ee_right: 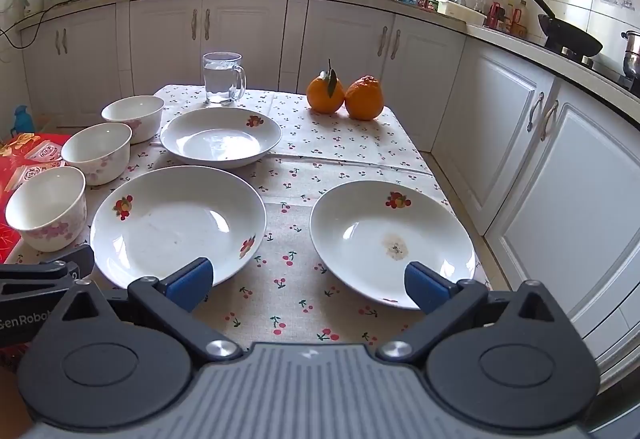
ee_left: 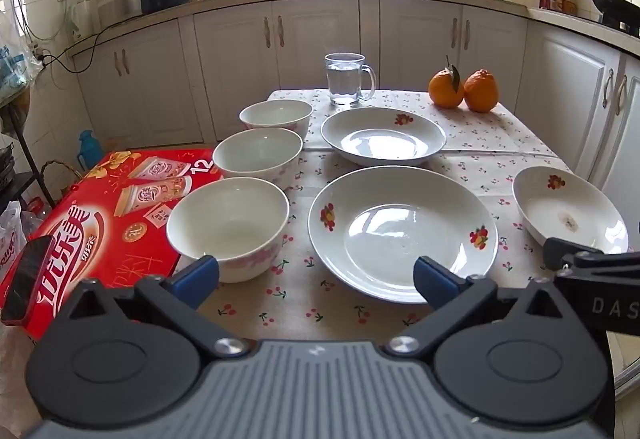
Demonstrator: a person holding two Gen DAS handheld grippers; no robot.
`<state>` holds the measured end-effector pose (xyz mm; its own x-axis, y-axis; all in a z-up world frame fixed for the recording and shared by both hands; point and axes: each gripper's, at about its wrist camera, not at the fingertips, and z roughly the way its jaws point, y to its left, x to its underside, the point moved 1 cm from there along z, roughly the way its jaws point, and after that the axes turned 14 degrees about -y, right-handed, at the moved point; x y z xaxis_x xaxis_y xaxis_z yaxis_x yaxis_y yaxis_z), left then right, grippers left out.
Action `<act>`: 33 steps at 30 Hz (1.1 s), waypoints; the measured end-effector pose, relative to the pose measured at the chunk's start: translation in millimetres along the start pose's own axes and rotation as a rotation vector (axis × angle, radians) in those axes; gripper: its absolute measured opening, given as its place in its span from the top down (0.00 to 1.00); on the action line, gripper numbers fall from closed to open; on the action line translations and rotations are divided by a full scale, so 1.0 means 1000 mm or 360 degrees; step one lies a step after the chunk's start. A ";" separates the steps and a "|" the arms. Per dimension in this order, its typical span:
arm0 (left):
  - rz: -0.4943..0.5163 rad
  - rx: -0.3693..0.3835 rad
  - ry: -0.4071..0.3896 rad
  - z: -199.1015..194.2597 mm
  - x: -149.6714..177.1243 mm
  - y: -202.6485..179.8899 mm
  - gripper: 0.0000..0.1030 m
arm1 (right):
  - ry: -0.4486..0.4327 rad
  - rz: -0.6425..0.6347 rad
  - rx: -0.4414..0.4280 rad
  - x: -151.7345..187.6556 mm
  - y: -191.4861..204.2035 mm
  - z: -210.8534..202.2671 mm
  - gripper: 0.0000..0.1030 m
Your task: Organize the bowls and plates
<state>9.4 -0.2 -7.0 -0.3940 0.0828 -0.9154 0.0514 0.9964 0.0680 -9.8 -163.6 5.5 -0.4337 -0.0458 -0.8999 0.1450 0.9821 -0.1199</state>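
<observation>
I count three bowls (ee_left: 228,227), three plates (ee_left: 402,235), white with floral prints; left gripper (ee_left: 316,279) and right gripper (ee_right: 308,279) spread, empty.

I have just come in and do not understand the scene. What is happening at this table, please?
A person holds a hand-held gripper in each hand over the table. The left hand-held gripper and the right hand-held gripper are both open and hold nothing. Three plates and three bowls lie separately on the cloth, not yet stacked. A glass mug of water and two oranges stand at the far end.
</observation>
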 end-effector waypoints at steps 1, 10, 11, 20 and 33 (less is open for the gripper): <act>-0.0002 0.0000 0.0000 0.000 0.000 0.000 0.01 | -0.0001 0.0000 0.0001 0.001 0.000 0.000 0.00; -0.0003 -0.0005 0.0007 0.000 0.001 0.000 0.01 | 0.0000 0.0001 -0.0004 -0.001 0.000 -0.001 0.00; -0.0002 -0.0005 0.0007 0.000 0.001 -0.001 0.01 | 0.0000 0.0002 -0.0003 0.000 0.000 -0.001 0.00; 0.0000 -0.0005 0.0007 0.000 0.001 0.000 0.01 | -0.0002 -0.0002 -0.0001 -0.001 0.000 -0.001 0.00; -0.0001 -0.0008 0.0006 0.000 0.001 0.001 0.01 | -0.0004 -0.0002 -0.0001 -0.001 0.000 -0.001 0.00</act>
<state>8.9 0.4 -7.7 -0.3975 0.0824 -0.9139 0.0464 0.9965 0.0697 -10.8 -163.3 6.7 -0.4316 -0.0473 -0.9008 0.1441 0.9822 -0.1206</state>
